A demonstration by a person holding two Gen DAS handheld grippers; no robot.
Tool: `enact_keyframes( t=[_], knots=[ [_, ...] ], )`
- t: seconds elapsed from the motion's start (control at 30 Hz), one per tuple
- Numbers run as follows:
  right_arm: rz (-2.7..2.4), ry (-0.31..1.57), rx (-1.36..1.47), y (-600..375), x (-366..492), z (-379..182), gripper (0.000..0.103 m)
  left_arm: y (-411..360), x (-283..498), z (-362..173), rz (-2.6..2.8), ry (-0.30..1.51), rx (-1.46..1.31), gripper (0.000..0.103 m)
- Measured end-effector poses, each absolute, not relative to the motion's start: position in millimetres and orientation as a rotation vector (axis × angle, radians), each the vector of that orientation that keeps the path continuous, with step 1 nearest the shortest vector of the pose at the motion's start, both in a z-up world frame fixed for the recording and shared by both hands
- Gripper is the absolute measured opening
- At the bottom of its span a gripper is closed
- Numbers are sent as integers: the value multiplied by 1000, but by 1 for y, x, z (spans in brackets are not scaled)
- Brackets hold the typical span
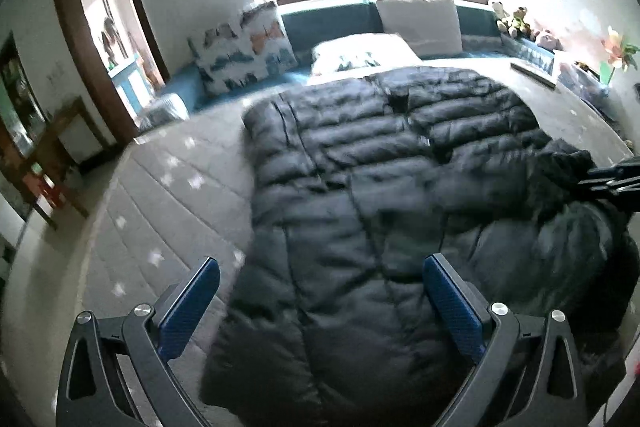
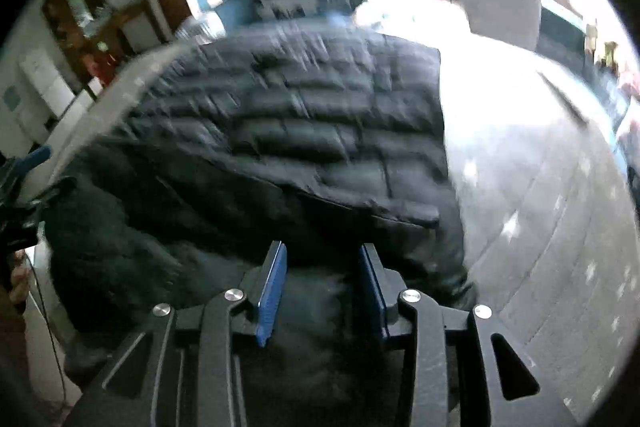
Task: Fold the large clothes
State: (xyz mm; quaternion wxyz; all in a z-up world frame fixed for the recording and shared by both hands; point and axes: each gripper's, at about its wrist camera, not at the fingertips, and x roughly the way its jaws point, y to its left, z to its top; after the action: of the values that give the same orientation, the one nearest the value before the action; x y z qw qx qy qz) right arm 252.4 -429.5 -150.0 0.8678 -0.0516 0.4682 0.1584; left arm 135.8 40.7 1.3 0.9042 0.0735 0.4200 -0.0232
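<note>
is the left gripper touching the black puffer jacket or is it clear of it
Apart. The left wrist view shows the left gripper wide open above the puffer jacket, nothing between its pads.

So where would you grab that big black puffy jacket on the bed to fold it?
Probably by the hem edge nearest the camera, coming from the foot of the bed. The black puffer jacket lies flat on the grey mattress, so only its edges offer something thin enough to pinch. The left hand-held gripper hangs open over that near edge, with nothing between its pads.
</note>
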Motion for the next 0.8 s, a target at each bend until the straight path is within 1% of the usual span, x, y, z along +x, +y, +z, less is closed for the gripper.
enact_keyframes(
  t=[0.07, 0.23, 0.43, 0.53, 0.63, 0.73, 0.8],
  knots=[
    [366, 1002, -64, -435, 259, -165, 41, 46, 139, -12, -64, 900, 106, 103],
    [339, 990, -95, -435, 247, -155, 41, 53, 143, -23, -62, 930, 73, 103],
    [367, 914, -174, -422, 207, -120, 41, 49, 131, -4, -96, 899, 64, 103],
    [405, 902, -211, -416, 193, -116, 41, 37, 123, 4, -122, 864, 100, 103],
    [419, 935, -235, -412, 193, -131, 41, 19, 119, 0, -162, 858, 152, 103],
    [413, 1011, -212, -419, 205, -163, 44, 3, 122, -21, -163, 903, 195, 103],
    [440, 1006, -165, -425, 209, -172, 44, 0, 122, -34, -155, 903, 219, 103]
  ],
)
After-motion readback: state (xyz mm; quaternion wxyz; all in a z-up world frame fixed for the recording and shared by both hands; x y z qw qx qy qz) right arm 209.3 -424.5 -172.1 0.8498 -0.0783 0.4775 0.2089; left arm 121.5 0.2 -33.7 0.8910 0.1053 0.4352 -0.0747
